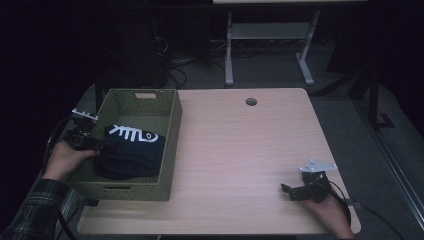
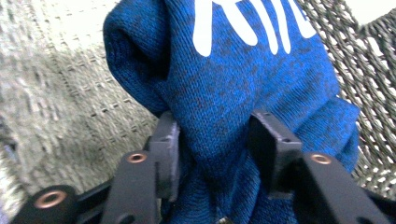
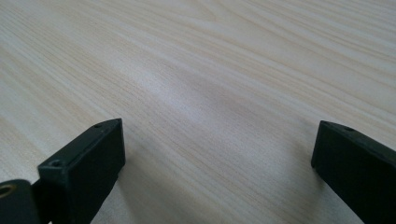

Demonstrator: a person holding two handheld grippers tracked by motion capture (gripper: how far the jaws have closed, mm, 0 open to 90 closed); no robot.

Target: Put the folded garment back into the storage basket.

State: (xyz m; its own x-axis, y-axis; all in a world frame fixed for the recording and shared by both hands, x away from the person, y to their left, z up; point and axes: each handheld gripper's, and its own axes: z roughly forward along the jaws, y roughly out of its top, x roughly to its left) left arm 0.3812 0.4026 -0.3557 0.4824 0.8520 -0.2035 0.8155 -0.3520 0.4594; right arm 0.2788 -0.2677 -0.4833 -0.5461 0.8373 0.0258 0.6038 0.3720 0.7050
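Lying folded inside the woven basket point(image 1: 170, 145), the blue garment point(image 1: 132, 150) sat between the left gripper point(image 1: 102, 147) jaws, which bracketed a fold; whether they pressed it I could not tell. Well right of the basket, the right gripper point(image 1: 287, 190) rested wide apart, holding nothing.

No words, numbers or brand names can be read. The one sign is a white fishbone drawing on the dark blue knitted garment point(image 1: 131, 150); in the left gripper view its lower white strokes point(image 2: 243, 23) sit above and beyond the jaws, on the cloth bunched between them.
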